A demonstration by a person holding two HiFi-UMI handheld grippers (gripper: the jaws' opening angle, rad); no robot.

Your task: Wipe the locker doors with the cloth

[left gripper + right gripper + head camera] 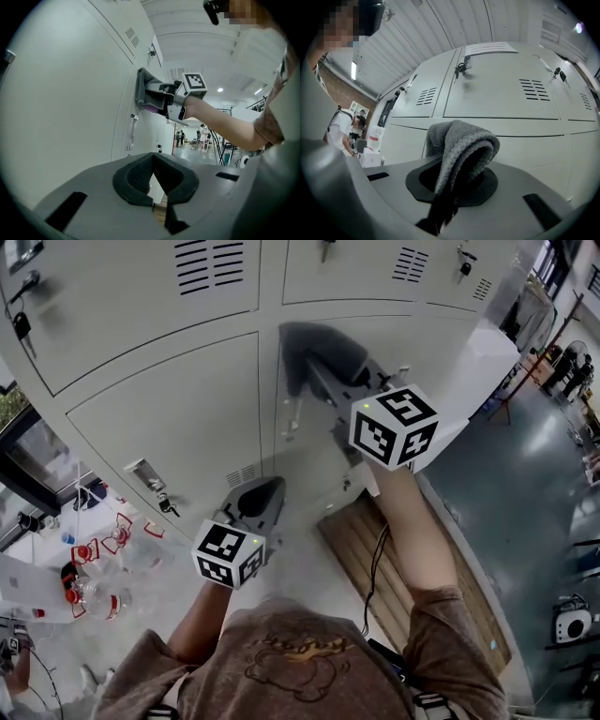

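Observation:
A folded grey cloth (314, 343) is pressed flat against a pale grey locker door (169, 418), at the seam beside the right-hand door. My right gripper (323, 371) is shut on the cloth. In the right gripper view the cloth (459, 145) bulges out over the jaws and hides the fingertips. My left gripper (262, 495) hangs lower, close to the bottom of the same door, shut with nothing in it. From the left gripper view, the cloth (140, 89) touches the door (61, 93) above a small handle (132, 131).
A latch with keys (150, 479) sticks out of the lower left door, and more keys (459, 69) hang on an upper door. A wooden pallet (375, 549) lies at the lockers' foot. Bottles stand on a table (94, 577) at left. People (202, 136) stand far off.

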